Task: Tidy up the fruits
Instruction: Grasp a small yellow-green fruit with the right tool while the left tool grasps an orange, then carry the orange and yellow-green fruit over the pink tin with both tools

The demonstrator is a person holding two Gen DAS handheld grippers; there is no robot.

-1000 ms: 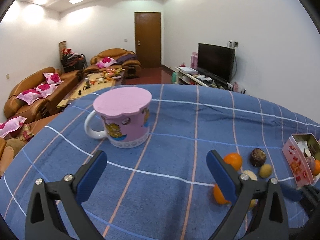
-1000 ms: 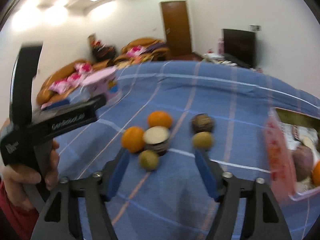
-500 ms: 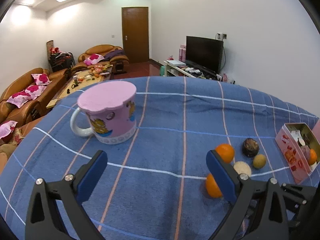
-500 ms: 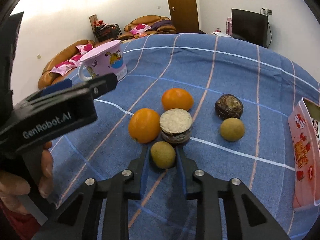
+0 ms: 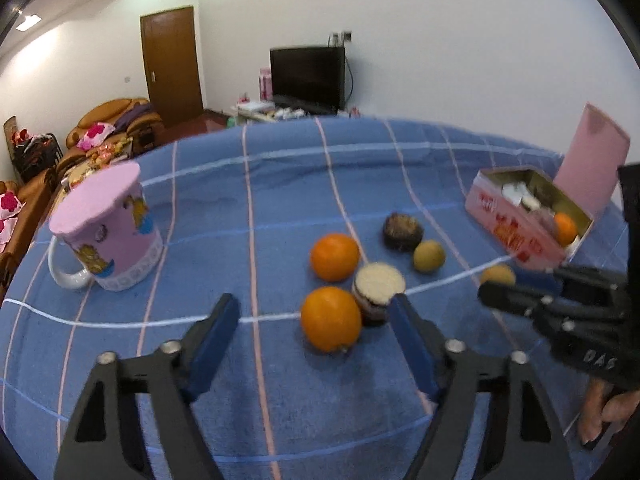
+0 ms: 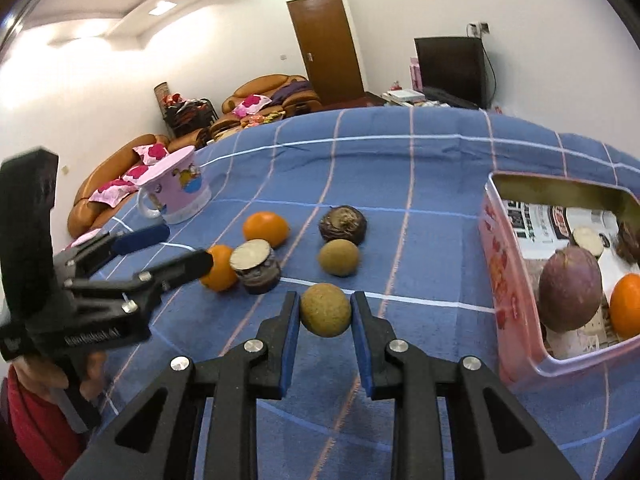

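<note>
A: So, the small brown fruit (image 6: 325, 310) sits pinched between the blue pads of the right hand-held gripper (image 6: 325, 312), just left of the pink tin (image 6: 505, 280) and apparently off the blue checked cloth (image 6: 400, 168), which covers the worktop.

B: And the rest of the fruit?

A: Farther from the tin: a second brown fruit (image 6: 338, 257), a dark rough one (image 6: 343, 225), two oranges (image 6: 266, 228), and a cut piece with a pale top (image 6: 256, 266). The tin already contains a purple fruit (image 6: 570, 290) and an orange (image 6: 625, 305). The left hand-held gripper (image 5: 314, 344) is spread wide, holding nothing, hovering beside the near orange (image 5: 331, 318).

B: What might go wrong?

A: I'd say the round fruit could roll out of the pads if the grip slackens on the way over. The tin looks light, so a knock against its wall might shove it. The two tools are also close together and might clash.

B: Any writing?

A: The left tool's body reads roughly "GenRobot.AI", blurred. The tin has red lettering I can't make out. The pink mug (image 5: 108, 236), farthest from the tin, has cartoon pictures.
</note>
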